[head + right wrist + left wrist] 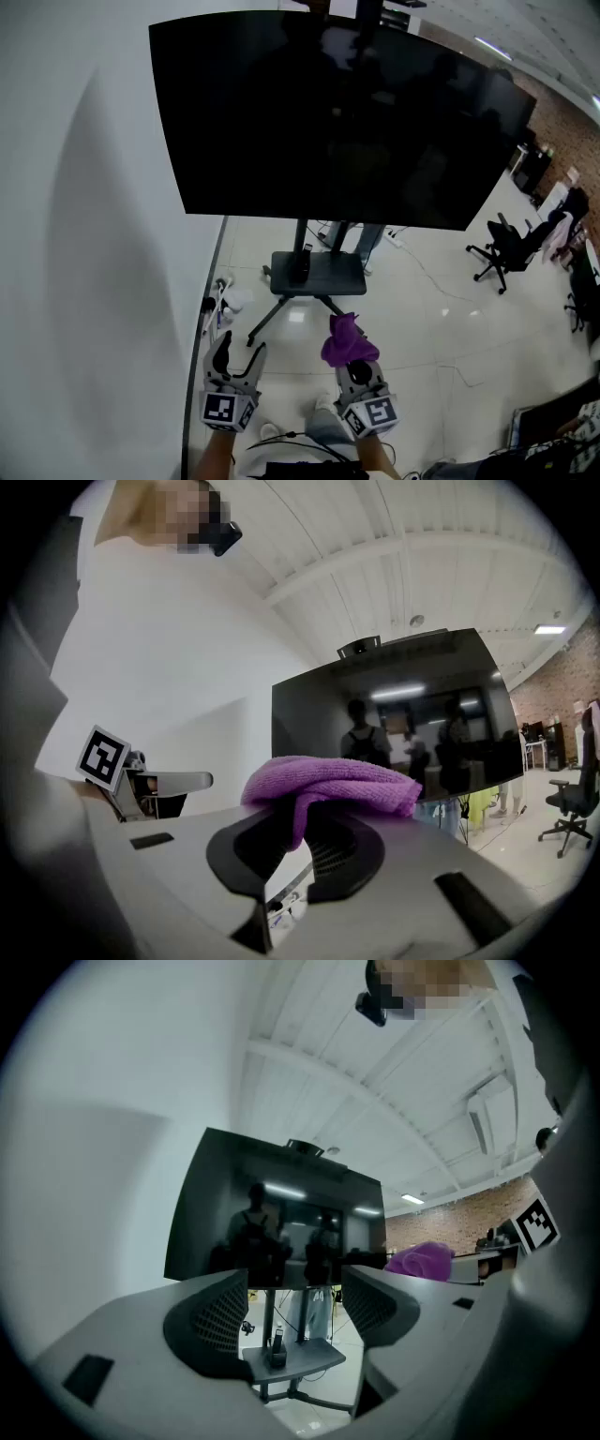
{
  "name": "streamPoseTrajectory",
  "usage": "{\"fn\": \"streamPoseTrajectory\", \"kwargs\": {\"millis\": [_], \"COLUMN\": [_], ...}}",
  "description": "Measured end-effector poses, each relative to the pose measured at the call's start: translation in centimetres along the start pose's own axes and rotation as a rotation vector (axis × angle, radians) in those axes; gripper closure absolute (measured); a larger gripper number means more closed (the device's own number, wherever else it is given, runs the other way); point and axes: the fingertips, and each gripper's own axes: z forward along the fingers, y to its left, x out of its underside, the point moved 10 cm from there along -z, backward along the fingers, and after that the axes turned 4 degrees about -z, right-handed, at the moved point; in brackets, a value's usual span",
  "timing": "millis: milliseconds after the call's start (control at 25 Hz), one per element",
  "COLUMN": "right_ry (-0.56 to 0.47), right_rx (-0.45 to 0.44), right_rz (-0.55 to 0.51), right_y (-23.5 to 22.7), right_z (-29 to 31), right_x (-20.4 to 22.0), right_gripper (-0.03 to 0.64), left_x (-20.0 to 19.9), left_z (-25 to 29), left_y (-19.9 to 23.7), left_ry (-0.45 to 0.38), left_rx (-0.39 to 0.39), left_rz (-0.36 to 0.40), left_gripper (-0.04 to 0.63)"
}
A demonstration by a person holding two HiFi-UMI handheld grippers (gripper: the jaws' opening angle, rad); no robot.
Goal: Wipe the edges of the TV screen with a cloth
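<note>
Head view: my right gripper (352, 361) pinches the purple cloth (347, 339) low before the TV screen (337, 122), well apart from it. Beside it, my left gripper (239, 347) has its 2 jaws spread, empty.

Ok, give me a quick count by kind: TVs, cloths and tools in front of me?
TV: 1
Cloth: 1, purple
Tools: 2, the left tool open and empty, the right tool shut on the cloth
Total: 4
</note>
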Motion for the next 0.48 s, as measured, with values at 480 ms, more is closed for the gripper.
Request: {"fn": "streamPoseTrajectory", "kwargs": {"millis": [480], "right_ry": [-0.041], "right_rx": [-0.036], "right_rz": [0.053], "right_y": [-7.1], "right_z": [10.2], "right_x": [0.2], "right_gripper": [0.577], "left_x": [0.3], "left_z": [9.7], "left_y": [2.1], "left_ry": [0.018], "left_rx": [-0.043], "left_rz": [0.007], "left_gripper": [0.304]}}
